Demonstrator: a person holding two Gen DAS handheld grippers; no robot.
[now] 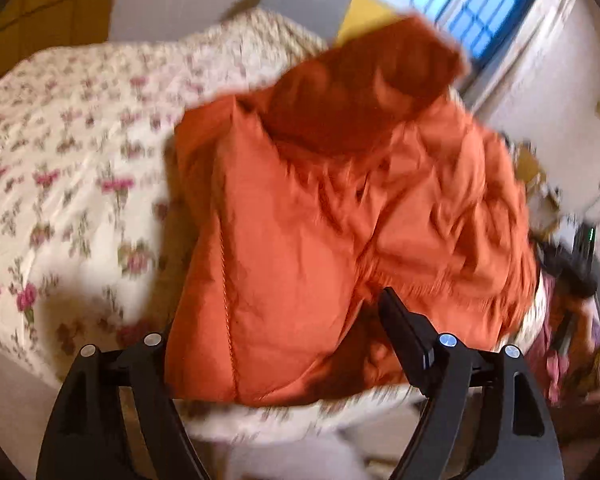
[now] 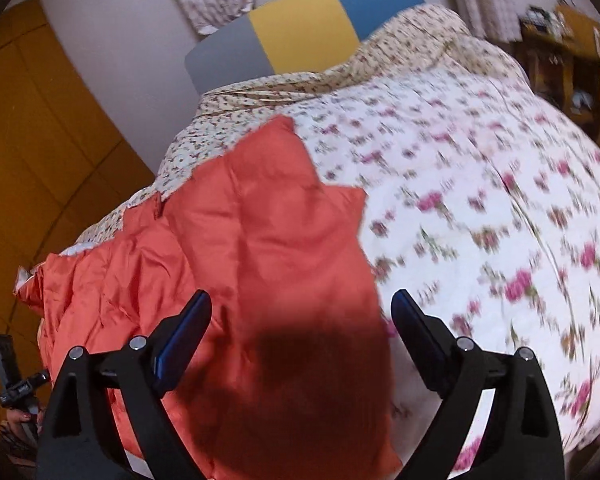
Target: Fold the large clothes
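Jacket: was spread on the floral bed, partly folded.
Left gripper: jaws were apart, cloth between.
Right gripper: jaws were apart, nothing clamped.
Next: an edge would likely need to be gripped.

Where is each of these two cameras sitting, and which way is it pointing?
Left wrist view: rides on the left claw, looking along its open black fingers at the crumpled orange padded jacket draped between them.
Right wrist view: rides on the right claw, open over the same jacket; at lower left, a hand holding the other device.
Both share the jacket, the floral quilted bedspread and the grey-yellow-blue headboard.
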